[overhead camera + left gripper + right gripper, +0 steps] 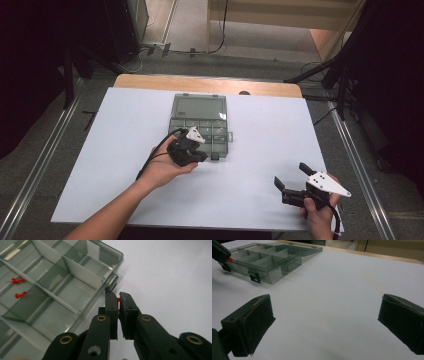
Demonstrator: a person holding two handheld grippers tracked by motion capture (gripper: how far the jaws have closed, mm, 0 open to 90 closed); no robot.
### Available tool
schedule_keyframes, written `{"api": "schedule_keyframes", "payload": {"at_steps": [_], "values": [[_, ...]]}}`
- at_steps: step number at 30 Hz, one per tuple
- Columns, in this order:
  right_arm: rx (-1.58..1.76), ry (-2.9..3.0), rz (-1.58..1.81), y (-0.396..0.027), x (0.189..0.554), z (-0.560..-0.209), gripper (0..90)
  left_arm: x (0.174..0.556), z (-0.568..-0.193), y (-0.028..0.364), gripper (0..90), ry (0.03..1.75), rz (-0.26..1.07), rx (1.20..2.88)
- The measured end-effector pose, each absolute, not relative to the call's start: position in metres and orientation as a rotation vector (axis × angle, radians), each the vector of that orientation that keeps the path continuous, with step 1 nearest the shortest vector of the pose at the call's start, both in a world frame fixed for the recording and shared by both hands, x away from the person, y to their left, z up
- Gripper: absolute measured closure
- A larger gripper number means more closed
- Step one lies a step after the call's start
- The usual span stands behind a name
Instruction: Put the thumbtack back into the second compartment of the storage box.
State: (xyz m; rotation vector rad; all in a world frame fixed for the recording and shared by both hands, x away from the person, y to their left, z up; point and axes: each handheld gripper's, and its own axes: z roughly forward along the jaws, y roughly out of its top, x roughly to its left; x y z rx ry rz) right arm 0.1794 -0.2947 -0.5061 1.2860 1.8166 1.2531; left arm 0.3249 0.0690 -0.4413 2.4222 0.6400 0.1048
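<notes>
A: Item one: left gripper [118, 302], jaws clamped on a small red plastic push pin [118, 300], held just beside the front edge of the clear grey plastic compartment box [75, 272] on the white table [260, 130].

B: Contents noted: two red push pins [18, 287] are lodged in one compartment.

A: Item two: right gripper [324, 322], jaws wide apart, nothing between them, well apart from the box.

B: Step judged: carriage of the pin to the box. Placement over a compartment is required next, then release.
</notes>
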Motion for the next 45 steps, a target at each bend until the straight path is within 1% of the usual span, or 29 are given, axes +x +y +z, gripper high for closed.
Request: {"api": "schedule_keyframes", "payload": {"at_steps": [8,16,24,45], "values": [[1.283,1.816,1.255,-0.295,0.179,-0.506,0.3,0.339,-0.435,0.076,85.5,0.656,0.142,2.413],[1.289,1.813,1.258,-0.295,0.179,-0.506,0.3,0.351,-0.432,0.083,85.4,0.689,0.125,2.378],[1.285,1.813,1.255,-0.295,0.179,-0.506,0.3,0.362,-0.425,0.086,85.5,0.703,0.147,2.38],[1.291,1.817,1.249,-0.295,0.179,-0.506,0.3,0.394,-0.425,0.094,85.4,0.781,0.183,2.377]]}}
